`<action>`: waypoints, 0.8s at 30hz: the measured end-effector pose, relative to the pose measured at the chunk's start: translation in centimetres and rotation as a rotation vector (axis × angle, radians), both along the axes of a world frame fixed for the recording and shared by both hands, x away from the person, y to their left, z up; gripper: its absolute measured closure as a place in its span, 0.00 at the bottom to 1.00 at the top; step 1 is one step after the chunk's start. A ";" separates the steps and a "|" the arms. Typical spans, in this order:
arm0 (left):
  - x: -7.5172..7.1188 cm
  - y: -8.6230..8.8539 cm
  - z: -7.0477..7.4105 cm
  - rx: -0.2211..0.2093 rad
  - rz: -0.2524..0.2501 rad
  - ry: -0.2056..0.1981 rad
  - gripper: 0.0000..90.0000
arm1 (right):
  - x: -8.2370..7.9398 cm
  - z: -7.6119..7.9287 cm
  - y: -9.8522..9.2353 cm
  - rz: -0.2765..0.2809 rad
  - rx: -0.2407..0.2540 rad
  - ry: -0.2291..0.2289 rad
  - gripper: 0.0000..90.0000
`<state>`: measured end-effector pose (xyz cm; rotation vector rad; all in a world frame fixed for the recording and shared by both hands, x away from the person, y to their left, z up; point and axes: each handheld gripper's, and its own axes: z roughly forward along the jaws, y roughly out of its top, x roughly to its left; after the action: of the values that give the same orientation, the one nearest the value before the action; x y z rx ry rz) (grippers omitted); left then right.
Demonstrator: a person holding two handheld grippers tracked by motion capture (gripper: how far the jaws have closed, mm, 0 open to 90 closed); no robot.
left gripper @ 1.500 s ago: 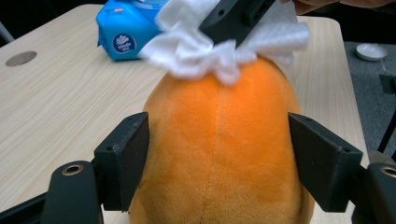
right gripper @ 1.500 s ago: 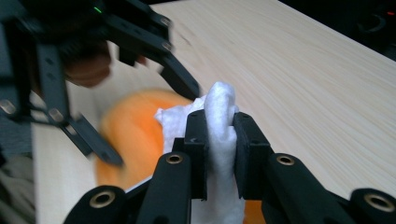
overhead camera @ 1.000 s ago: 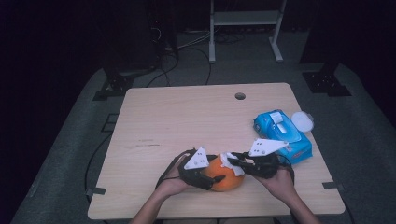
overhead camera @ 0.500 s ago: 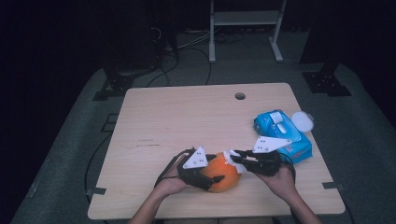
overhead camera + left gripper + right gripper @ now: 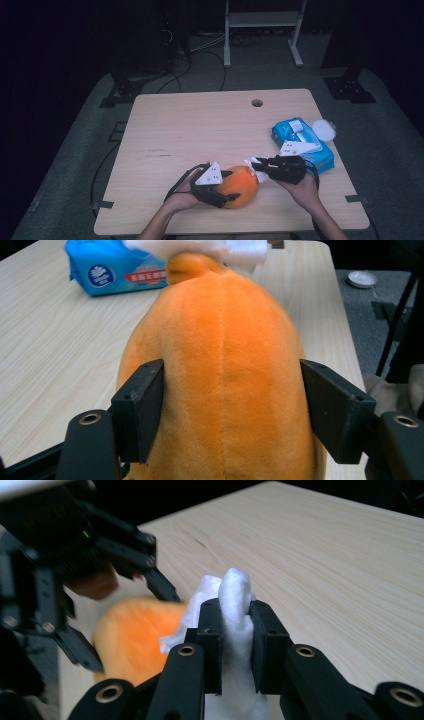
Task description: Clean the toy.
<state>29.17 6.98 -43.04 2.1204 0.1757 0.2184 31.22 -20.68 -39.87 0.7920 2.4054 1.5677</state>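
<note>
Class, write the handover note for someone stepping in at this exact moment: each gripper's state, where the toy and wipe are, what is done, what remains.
Left gripper: shut on the orange plush toy, jaws pressing both its sides, holding it on the wooden table near the front edge.
Right gripper: shut on a folded white wipe, its tip against the toy's far end.
Blue wipe pack: at the table's right side, lid open.
Done: a wipe is out, toy is steadied, wipe is at the toy.
Left: probably wipe the remaining plush surface, then set down toy and wipe.
</note>
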 end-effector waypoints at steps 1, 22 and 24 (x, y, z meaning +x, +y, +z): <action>-0.1 -0.1 0.0 -0.001 -0.006 -0.001 0.33 | -0.1 0.1 -0.1 0.008 0.018 0.006 0.85; 0.9 0.1 -0.1 -0.063 0.097 0.042 0.29 | -0.7 0.0 1.4 0.046 -0.049 -0.019 0.85; 1.3 0.3 -0.2 -0.086 0.115 0.070 0.29 | -0.3 -0.3 0.7 0.024 -0.053 -0.013 0.85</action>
<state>30.46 7.25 -43.22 2.0354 0.3423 0.2011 30.92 -20.00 -40.19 0.7430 2.4451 1.5063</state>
